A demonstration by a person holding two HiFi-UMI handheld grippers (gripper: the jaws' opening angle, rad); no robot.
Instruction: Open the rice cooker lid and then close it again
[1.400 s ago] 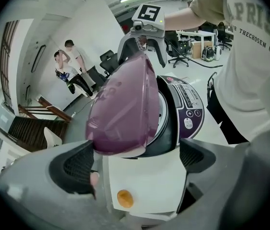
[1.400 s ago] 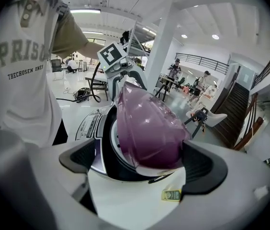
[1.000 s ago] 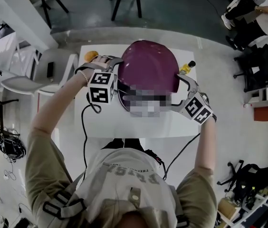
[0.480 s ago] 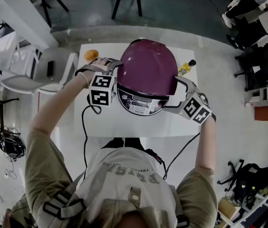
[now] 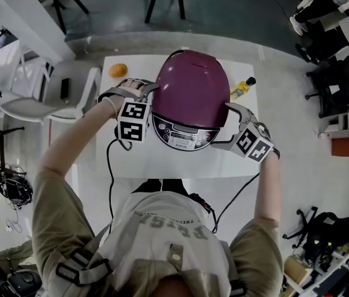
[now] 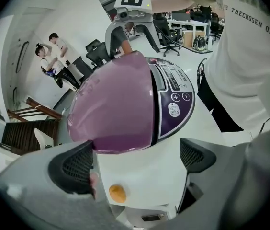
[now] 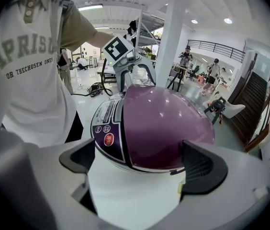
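One rice cooker [image 5: 190, 104] stands mid-way along the white desk [image 5: 131, 159], its purple lid [image 5: 191, 85] down over the body and its button panel [image 5: 184, 135] facing the person. An orange [image 5: 118, 70] lies near its left side and a yellow bottle [image 5: 242, 90] near its right. Grey floor [image 5: 224, 17] surrounds the desk, with a white chair [image 5: 51, 107] beside it. The left tool [image 6: 135, 159] and right tool [image 7: 140, 164] flank the cooker, each with jaws spread wide about its white body, pinching nothing
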